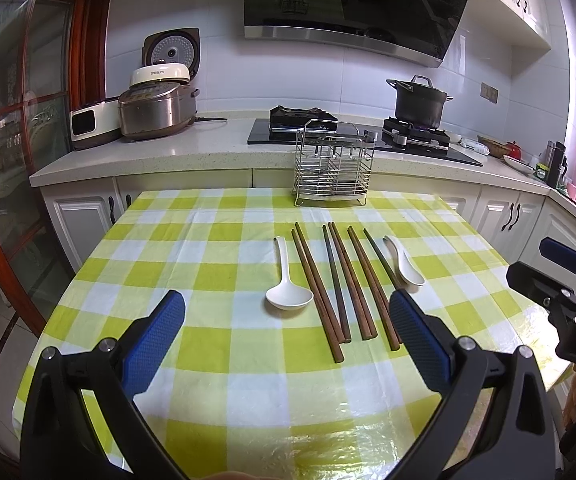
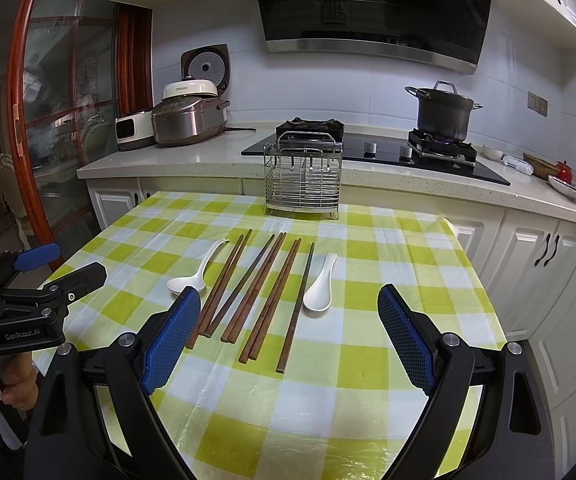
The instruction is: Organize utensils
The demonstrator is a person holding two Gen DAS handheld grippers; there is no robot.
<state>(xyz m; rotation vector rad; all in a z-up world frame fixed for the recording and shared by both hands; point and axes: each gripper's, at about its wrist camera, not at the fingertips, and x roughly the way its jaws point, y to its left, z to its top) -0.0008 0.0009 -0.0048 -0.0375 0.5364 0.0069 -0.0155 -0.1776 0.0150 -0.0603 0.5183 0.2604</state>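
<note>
Two white spoons bracket a row of wooden chopsticks (image 1: pixel 340 280) on the checked desk (image 1: pixel 208 380), all lying near-to-far. At the left, the larger spoon (image 1: pixel 288 294) sits just ahead of the left gripper (image 1: pixel 288 320), fingers spread and empty. At the right, the smaller spoon (image 2: pixel 320 290) lies nearer the right gripper (image 2: pixel 290 320), likewise spread. The wire utensil rack (image 1: pixel 333 168) stands at the far edge.

The tablecloth (image 1: pixel 216 264) has a check pattern of yellow-green and white squares. The two spoons (image 1: pixel 288 296) are white, and the chopsticks (image 1: pixel 340 280) are dark brown. The wire rack (image 1: pixel 334 164) is silver. The gripper pads (image 2: pixel 174 336) are blue with a fine dotted texture, on black frames.
</note>
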